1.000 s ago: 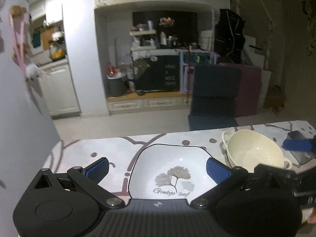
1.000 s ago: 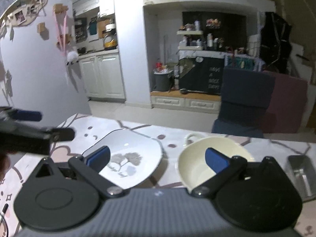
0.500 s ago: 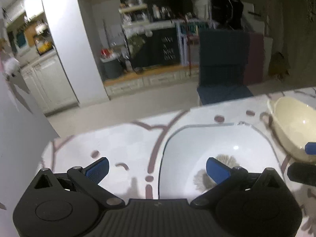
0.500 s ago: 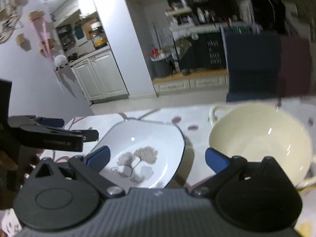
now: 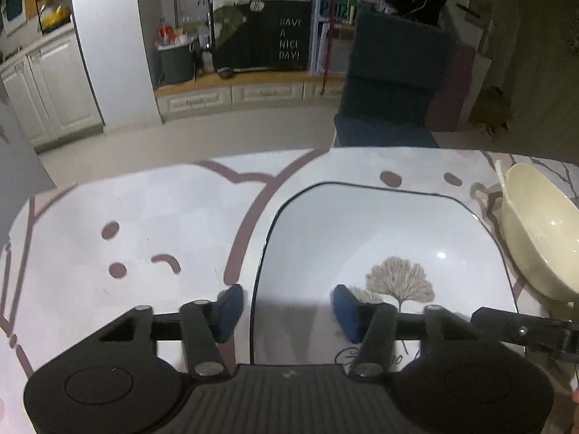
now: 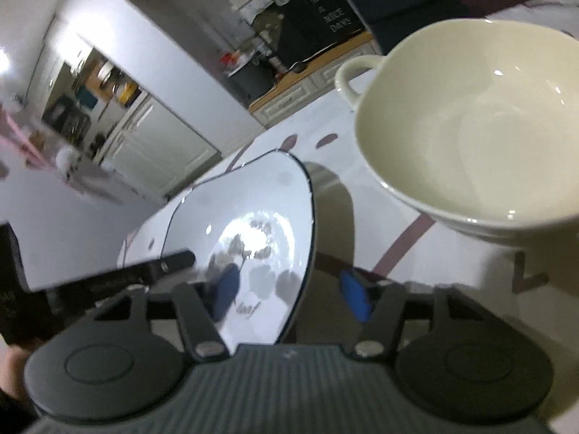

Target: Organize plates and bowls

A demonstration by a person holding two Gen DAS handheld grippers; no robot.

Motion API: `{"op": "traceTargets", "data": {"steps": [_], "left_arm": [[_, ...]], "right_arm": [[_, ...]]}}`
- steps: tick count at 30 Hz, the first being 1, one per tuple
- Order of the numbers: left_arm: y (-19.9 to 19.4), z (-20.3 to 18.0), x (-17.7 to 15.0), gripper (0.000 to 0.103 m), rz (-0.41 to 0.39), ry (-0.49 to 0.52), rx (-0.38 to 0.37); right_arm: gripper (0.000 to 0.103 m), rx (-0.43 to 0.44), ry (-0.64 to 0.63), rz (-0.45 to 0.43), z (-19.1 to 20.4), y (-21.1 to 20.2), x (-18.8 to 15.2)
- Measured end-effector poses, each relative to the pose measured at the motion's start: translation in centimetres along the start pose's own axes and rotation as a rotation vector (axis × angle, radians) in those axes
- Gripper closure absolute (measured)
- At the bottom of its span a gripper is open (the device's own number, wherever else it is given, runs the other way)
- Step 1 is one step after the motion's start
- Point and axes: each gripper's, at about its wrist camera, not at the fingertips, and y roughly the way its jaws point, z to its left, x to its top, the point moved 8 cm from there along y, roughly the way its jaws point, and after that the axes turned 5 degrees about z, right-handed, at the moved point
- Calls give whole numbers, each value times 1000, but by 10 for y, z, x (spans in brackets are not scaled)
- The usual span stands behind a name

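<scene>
Two sets of fingers parted, each straddling an opposite rim of white plate [image 5: 380, 238], bowl [image 6: 481, 137] beside.

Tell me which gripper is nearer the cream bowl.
Right. The right gripper straddles the plate's edge on the side facing the bowl, which sits just ahead of it. The left gripper straddles the plate's opposite edge, with the plate between it and the bowl.

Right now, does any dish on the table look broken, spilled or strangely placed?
Nothing stands out. The white leaf plate lies flat on the patterned table, uncracked, and the cream bowl stands upright and empty beside it. Each hand-held gripper, left and right, straddles a plate edge with pads apart.
</scene>
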Motion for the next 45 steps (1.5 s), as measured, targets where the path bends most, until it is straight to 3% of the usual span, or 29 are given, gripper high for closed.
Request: {"op": "traceTargets", "data": {"steps": [2, 4, 11, 19, 27, 36, 45], "left_arm": [[3, 1, -1, 59, 11, -12, -12], [6, 3, 0, 66, 21, -33, -16], [6, 13, 1, 74, 25, -106, -49], [3, 15, -7, 81, 25, -182, -92], [-12, 23, -34, 88, -14, -324, -148], [-30, 18, -39, 88, -34, -355, -153], [-16, 24, -50, 91, -18, -387, -177]], "right_arm": [[60, 12, 26, 29, 0, 2, 0], [69, 5, 46, 39, 1, 1, 1], [91, -38, 63, 47, 0, 7, -3], [91, -75, -10, 48, 12, 12, 8], [89, -82, -140, 91, 20, 16, 15], [89, -95, -270, 52, 42, 3, 20], [87, -102, -269, 124, 34, 17, 15]]}}
